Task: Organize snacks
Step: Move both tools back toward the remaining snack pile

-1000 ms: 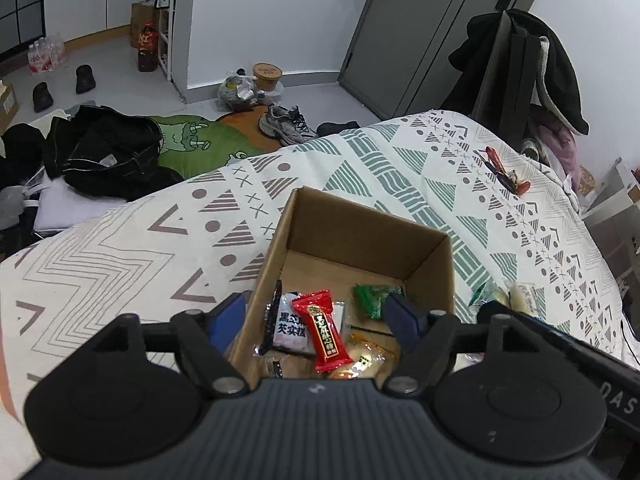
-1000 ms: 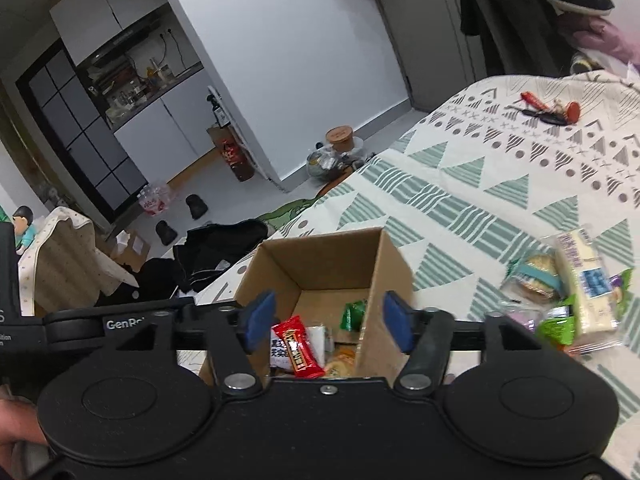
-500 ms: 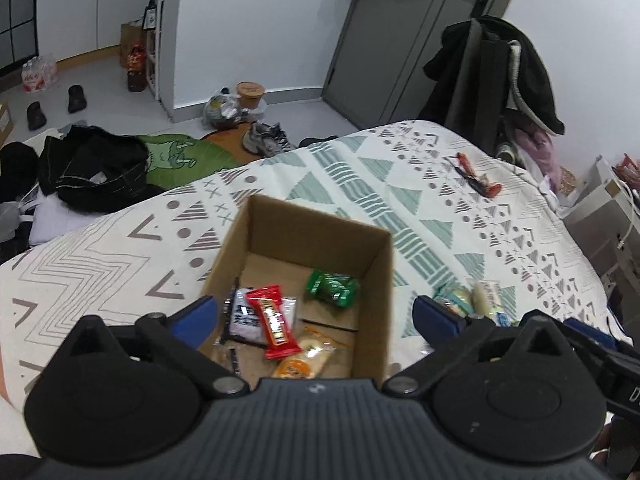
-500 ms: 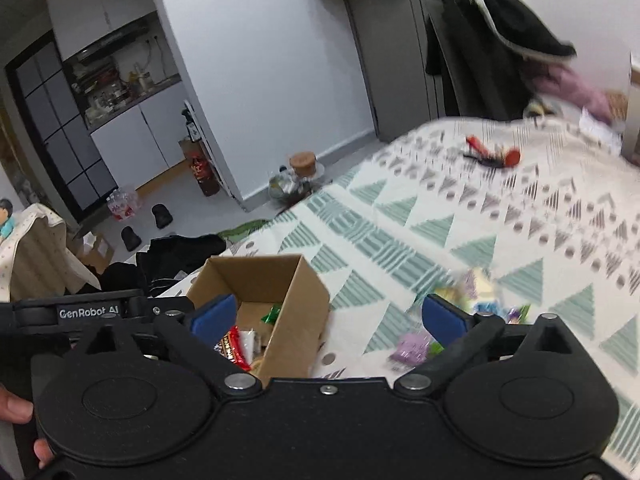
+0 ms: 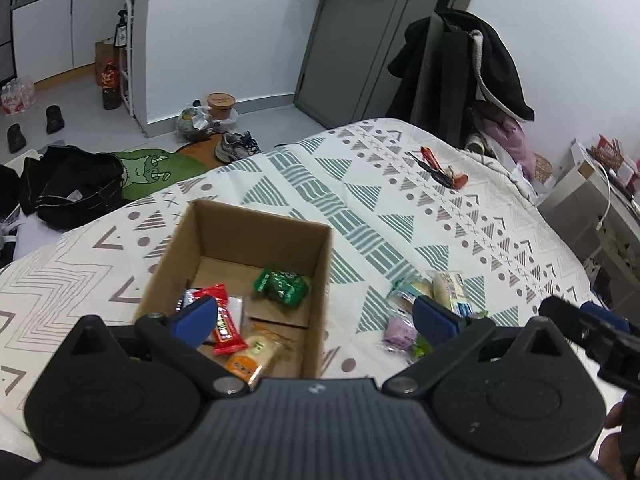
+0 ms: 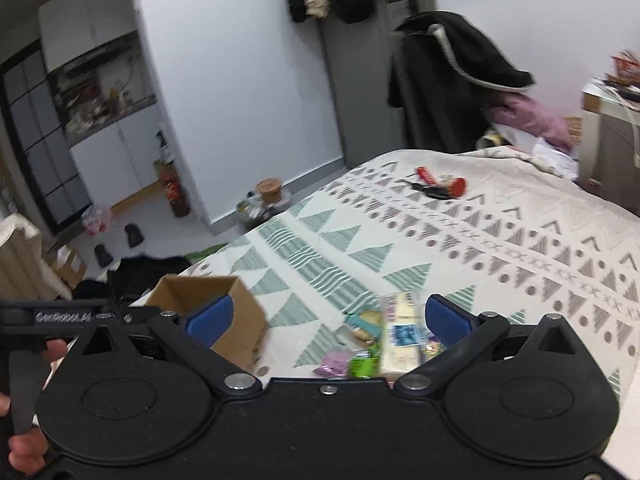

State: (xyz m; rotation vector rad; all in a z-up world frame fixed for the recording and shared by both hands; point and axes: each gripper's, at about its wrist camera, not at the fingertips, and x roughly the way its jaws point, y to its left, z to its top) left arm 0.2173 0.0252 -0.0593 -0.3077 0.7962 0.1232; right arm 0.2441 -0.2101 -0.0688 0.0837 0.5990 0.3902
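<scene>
An open cardboard box [image 5: 256, 224] [image 6: 240, 304] sits on the patterned bedspread. Inside lie a red bar [image 5: 226, 326], a green packet [image 5: 282, 286], an orange-and-cream packet [image 5: 256, 358] and a white packet partly under the red bar. Right of the box lies a loose pile of snacks [image 5: 430, 304] [image 6: 384, 340], among them a cream wafer pack [image 6: 400, 332] and a purple packet [image 5: 398, 330]. My left gripper [image 5: 316, 316] stands open above the box's near right corner, holding nothing. My right gripper [image 6: 326, 316] is open over the pile, nothing between its blue pads.
Red-handled tools [image 5: 440, 168] lie farther back on the bed. A chair draped with dark coats [image 5: 460, 80] stands beyond the bed. Clothes, shoes and a green mat [image 5: 156, 168] cover the floor at left. Shelving [image 5: 600, 200] borders the bed's right side.
Both grippers widened from partly open to fully open and drew back and up from the box. The right gripper swung rightward from the box to the loose snack pile.
</scene>
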